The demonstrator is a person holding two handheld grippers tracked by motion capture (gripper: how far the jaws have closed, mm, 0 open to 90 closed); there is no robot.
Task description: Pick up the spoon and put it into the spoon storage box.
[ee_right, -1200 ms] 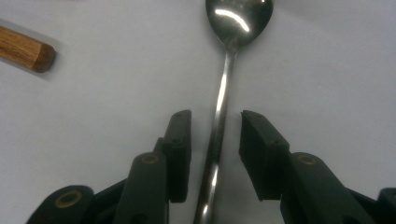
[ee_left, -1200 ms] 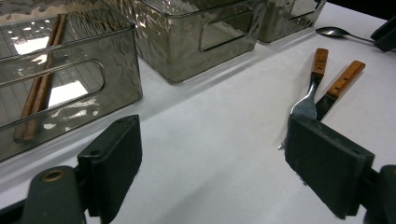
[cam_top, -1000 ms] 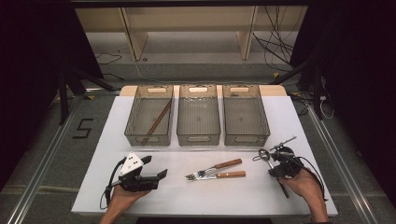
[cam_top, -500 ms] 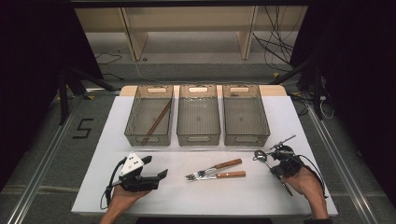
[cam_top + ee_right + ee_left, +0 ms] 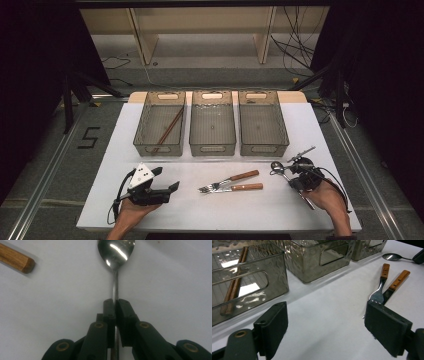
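Gripping the spoon [image 5: 115, 255] by its thin handle at the near right, the right gripper [image 5: 299, 176] pinched it against the white table [image 5: 350, 150], while the left gripper [image 5: 162, 182] rested wide open near left, three bins [image 5: 212, 147] beyond.

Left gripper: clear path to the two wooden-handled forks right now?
Probably yes. The left gripper has its jaws open and empty, pointed toward the forks; bare white table lies between them. The right gripper is busy on the spoon, off to the side.
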